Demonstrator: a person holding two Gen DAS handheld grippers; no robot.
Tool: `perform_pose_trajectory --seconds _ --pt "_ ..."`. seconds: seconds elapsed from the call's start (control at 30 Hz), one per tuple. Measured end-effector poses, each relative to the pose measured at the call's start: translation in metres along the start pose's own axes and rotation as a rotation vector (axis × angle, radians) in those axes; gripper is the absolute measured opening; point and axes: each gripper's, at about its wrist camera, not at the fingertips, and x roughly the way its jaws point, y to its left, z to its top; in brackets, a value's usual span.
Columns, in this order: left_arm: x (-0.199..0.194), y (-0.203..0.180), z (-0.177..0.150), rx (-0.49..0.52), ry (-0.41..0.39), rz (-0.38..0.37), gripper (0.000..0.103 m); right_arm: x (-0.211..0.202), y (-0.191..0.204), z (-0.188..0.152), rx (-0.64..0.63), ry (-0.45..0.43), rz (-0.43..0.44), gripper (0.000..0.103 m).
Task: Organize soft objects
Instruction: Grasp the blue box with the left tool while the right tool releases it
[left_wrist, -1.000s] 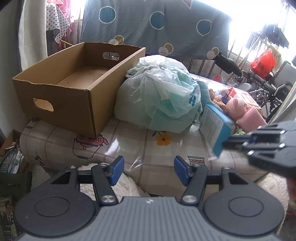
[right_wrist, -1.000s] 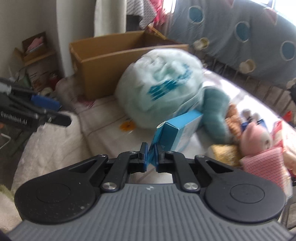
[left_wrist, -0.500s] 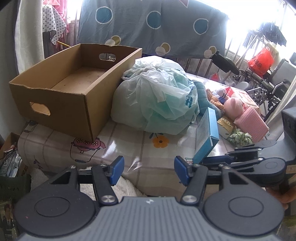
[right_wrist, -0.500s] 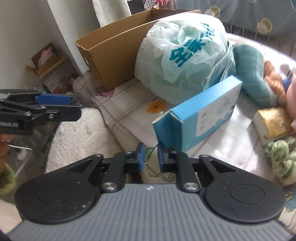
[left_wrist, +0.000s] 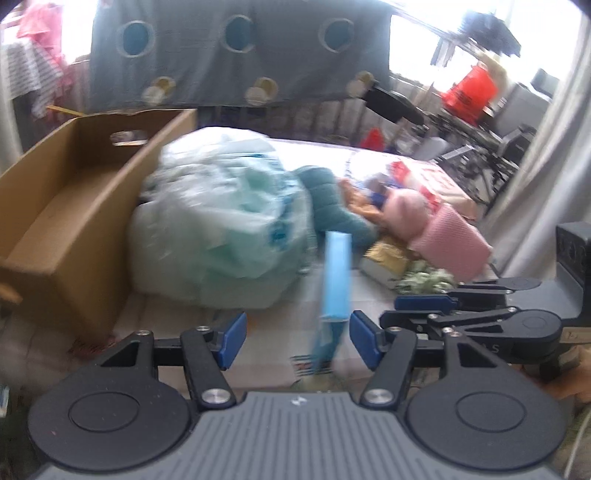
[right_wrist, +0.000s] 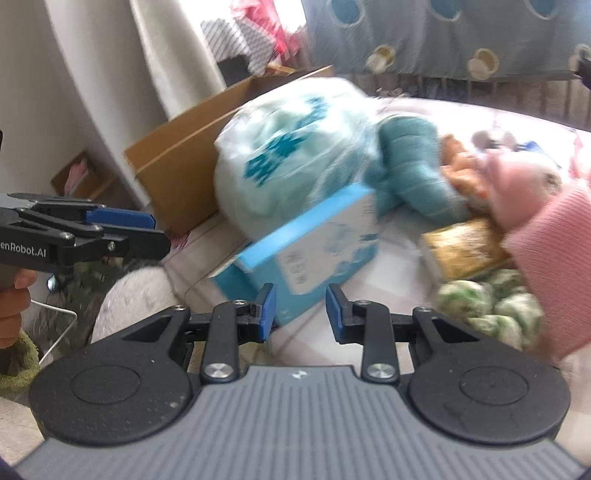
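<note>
The left tool (left_wrist: 297, 334) is open, and its blue pads (left_wrist: 232, 339) are moving a bit wider apart. A thin blue box (left_wrist: 334, 280) stands on its edge in the gap between them, but the pads do not touch it.

The right tool (right_wrist: 300, 312) is opening too. Its pads (right_wrist: 266, 312) stand apart, and the same blue box (right_wrist: 314, 243) sits just past them on the bed (right_wrist: 388, 266), tilted. The pads do not seem to press on it. The picture is blurry, so it is hard to be sure.

Behind the box is a big pale plastic bag (left_wrist: 221, 225) with blue print on it. It lies next to an open brown cardboard box (left_wrist: 70, 206) on the left. A teal soft toy (left_wrist: 332, 206) leans on the other side of the bag. To the right of it are a pink soft toy (left_wrist: 406, 214), a pink knit cloth (left_wrist: 450, 247), a small yellow packet (left_wrist: 384, 256) and a green and white bundle (right_wrist: 491, 310).

A hand (right_wrist: 14, 295) holding the left tool shows at the left edge of the right camera view.
</note>
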Motion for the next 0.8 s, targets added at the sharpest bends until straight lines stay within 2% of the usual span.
perform_pose_trajectory --seconds 0.13,0.23,0.3,0.33,0.37,0.4,0.53,0.7,0.8 --pt "0.031 -0.024 0.015 0.044 0.087 -0.044 0.069 -0.011 -0.023 -0.006 0.078 -0.038 0.003 0.029" --pt "0.055 -0.035 0.02 0.065 0.151 -0.027 0.065 -0.017 -0.036 -0.012 0.119 -0.065 0.018 0.029" --pt "0.07 -0.04 0.021 0.071 0.195 -0.005 0.056 -0.02 -0.041 -0.015 0.133 -0.08 0.024 0.029" --pt "0.076 -0.041 0.021 0.069 0.214 0.009 0.044 -0.022 -0.041 -0.017 0.137 -0.088 0.025 0.029" --pt "0.082 -0.041 0.02 0.065 0.231 0.023 0.026 -0.024 -0.043 -0.018 0.14 -0.095 0.026 0.029" --pt "0.085 -0.041 0.019 0.061 0.242 0.034 0.022 -0.026 -0.044 -0.019 0.143 -0.103 0.027 0.029" --pt "0.082 -0.04 0.019 0.03 0.226 0.001 0.021 -0.038 -0.048 -0.021 0.154 -0.134 0.027 0.029" --pt "0.076 -0.039 0.02 -0.054 0.233 -0.143 0.021 -0.048 -0.052 -0.021 0.167 -0.166 0.03 0.029" --pt "0.085 -0.031 0.017 -0.131 0.273 -0.2 0.021 -0.051 -0.052 -0.021 0.175 -0.174 0.031 0.03"
